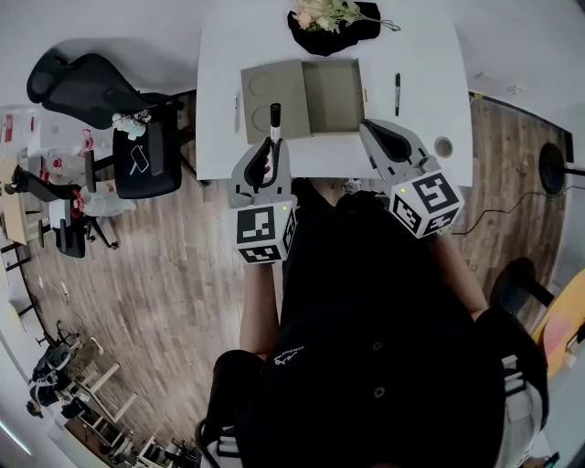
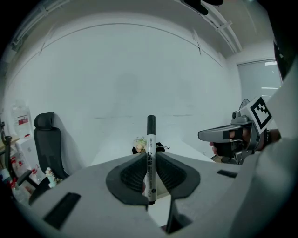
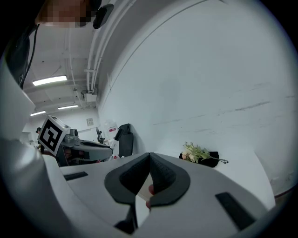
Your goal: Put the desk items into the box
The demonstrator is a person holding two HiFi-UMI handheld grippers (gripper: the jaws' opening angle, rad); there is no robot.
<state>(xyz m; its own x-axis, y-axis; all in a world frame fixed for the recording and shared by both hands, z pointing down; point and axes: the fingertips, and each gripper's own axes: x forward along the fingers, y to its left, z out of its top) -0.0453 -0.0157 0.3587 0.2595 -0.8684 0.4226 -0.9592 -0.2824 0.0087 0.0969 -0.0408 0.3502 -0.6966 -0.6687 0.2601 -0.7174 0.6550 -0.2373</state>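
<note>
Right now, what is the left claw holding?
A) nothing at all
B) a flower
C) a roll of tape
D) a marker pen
D: the left claw is shut on a marker pen, which stands upright between its jaws with the dark cap on top.

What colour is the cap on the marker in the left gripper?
Black cap, white marker body; clearest in the left gripper view.

We count two pens: one white-barrelled marker with a black cap [image 1: 274, 128] and one slim black pen [image 1: 397, 93]. Then one open brown cardboard box [image 1: 334, 91], one bunch of pale flowers [image 1: 324, 14], one small beige ring [image 1: 444, 146], plus two black office chairs: back chair [image 1: 78, 78], front chair [image 1: 146, 164].
</note>
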